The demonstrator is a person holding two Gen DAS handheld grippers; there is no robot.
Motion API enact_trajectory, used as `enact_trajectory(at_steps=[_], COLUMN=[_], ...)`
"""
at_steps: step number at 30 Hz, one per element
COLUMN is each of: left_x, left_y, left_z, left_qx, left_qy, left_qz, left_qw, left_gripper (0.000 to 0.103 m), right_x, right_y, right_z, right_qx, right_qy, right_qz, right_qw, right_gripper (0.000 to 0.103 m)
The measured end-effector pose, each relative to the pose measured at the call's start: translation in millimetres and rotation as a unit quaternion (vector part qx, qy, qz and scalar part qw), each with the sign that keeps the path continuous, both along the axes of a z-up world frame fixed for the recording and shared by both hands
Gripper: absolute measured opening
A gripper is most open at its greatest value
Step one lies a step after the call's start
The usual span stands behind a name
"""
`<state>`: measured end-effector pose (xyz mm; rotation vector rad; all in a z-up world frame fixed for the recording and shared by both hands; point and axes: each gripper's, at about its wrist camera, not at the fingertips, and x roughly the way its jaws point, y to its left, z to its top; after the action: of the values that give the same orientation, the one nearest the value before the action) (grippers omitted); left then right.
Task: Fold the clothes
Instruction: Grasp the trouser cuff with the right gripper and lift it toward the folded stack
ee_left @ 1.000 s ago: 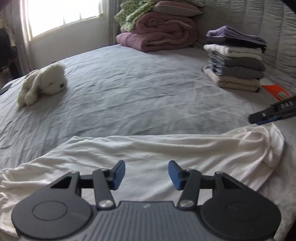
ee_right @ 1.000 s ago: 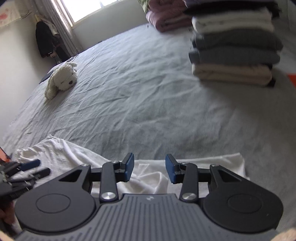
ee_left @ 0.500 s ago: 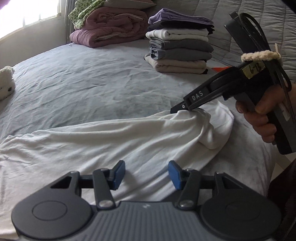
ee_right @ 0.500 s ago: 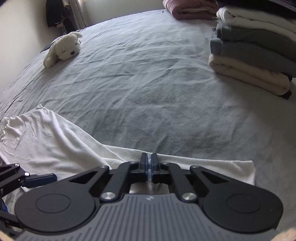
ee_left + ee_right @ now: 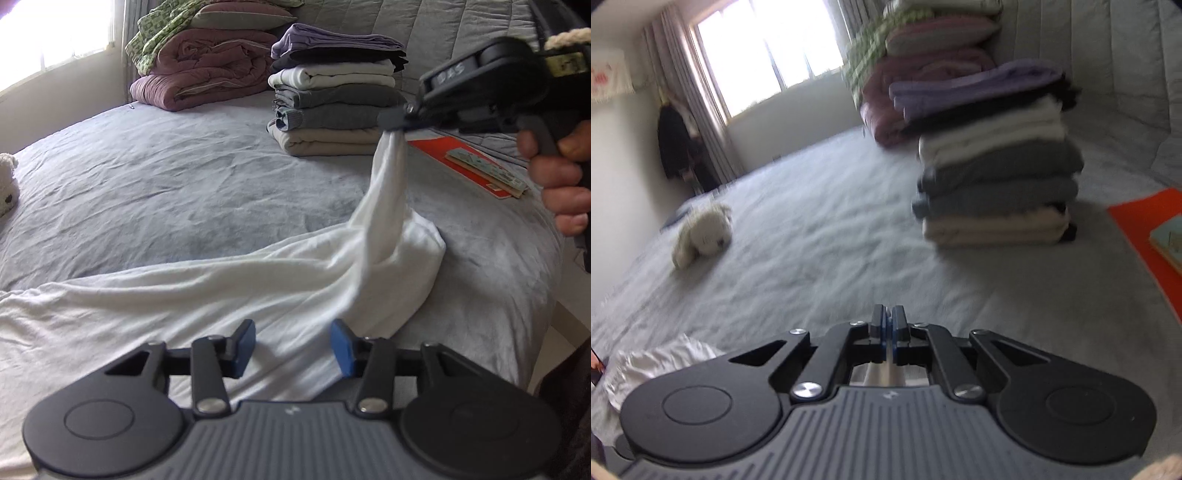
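White garment (image 5: 221, 295) lies spread across the near edge of the grey bed (image 5: 166, 192), running from 9 o'clock to about 3 o'clock in the left wrist view. Its right end is bunched and pulled up off the bed into a taut strip toward 1 o'clock.

Right tool (image 5: 393, 120), seen from the left wrist camera at 1–2 o'clock, is clenched on the top of that lifted strip; cloth hangs straight down from its tips. A hand (image 5: 557, 177) wraps its handle at 3 o'clock. In the right wrist view the right tool's (image 5: 888, 328) blue pads are pressed together, pale cloth visible just behind them. A crumpled bit of the garment shows at 8 o'clock in that view; the frame is motion-blurred.

Left tool (image 5: 293, 345) sits at 6 o'clock over the garment's near part, jaws apart and closing, fabric below and between the fingers, pads not pressing on it.

Stack of folded clothes (image 5: 336, 92) stands at 12–1 o'clock on the bed, well apart from the garment: purple on top, then black, white, greys, beige at the bottom. Folded maroon quilt (image 5: 207, 70) with pillows is at 11 o'clock by the window. White plush toy (image 5: 701, 236) lies at 9 o'clock in the right wrist view. Orange sheet (image 5: 461, 158) with a booklet on it lies at 2 o'clock, just beside the stack.
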<state>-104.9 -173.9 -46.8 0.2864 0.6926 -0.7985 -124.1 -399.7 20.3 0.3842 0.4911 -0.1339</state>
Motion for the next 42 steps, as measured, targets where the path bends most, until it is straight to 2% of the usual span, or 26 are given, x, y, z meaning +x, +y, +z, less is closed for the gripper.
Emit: enact_trajectory(at_steps=[2,5,7,9,15,22,24,26,31,35,39,42], left_x=[0,-3,-2,1,16,27,25,19,-8,-32,-43,-43], left_y=[-6,-10,-11,-11,2,15,18,16,-2,-16,-20,-18], left_z=[0,0,2,5,25,47,50,49,30,8,-7,-6], left_qx=[0.005,0.011,0.013,0.015,-0.022,-0.043,-0.048,-0.042,0.005,0.051,0.097,0.109], left_qy=[-0.005,-0.022,-0.032,-0.037,-0.051,-0.069,-0.074,-0.075,-0.08,-0.084,-0.093,-0.08], left_qz=[0.002,0.006,0.017,0.036,0.1,0.156,0.161,0.148,0.076,0.014,-0.031,-0.061], left_qw=[1.0,0.9997,0.9993,0.9986,0.9934,0.9844,0.9831,0.9853,0.9939,0.9951,0.9904,0.9889], left_gripper=[0.037,0.032,0.012,0.003,0.001,0.001,0.001,0.001,0.001,0.001,0.001,0.002], right_x=[-8,-13,-13,-13,-6,16,14,10,-9,-31,-50,-49], right_y=[-5,-14,-19,-25,-27,-26,-27,-27,-37,-47,-47,-46], right_z=[8,13,11,10,12,18,18,18,5,-15,-31,-50], right_qx=[-0.009,-0.002,0.009,0.017,0.022,0.033,0.052,0.056,0.043,0.036,0.015,0.011], right_qy=[-0.039,-0.069,-0.081,-0.089,-0.116,-0.135,-0.148,-0.151,-0.108,-0.053,0.032,0.12], right_qz=[-0.002,-0.003,-0.004,-0.003,0.002,0.003,0.007,0.012,0.004,-0.008,-0.007,0.027], right_qw=[0.999,0.998,0.997,0.996,0.993,0.99,0.988,0.987,0.993,0.998,0.999,0.992], right_gripper=[0.003,0.003,0.003,0.003,0.003,0.003,0.003,0.003,0.003,0.003,0.003,0.004])
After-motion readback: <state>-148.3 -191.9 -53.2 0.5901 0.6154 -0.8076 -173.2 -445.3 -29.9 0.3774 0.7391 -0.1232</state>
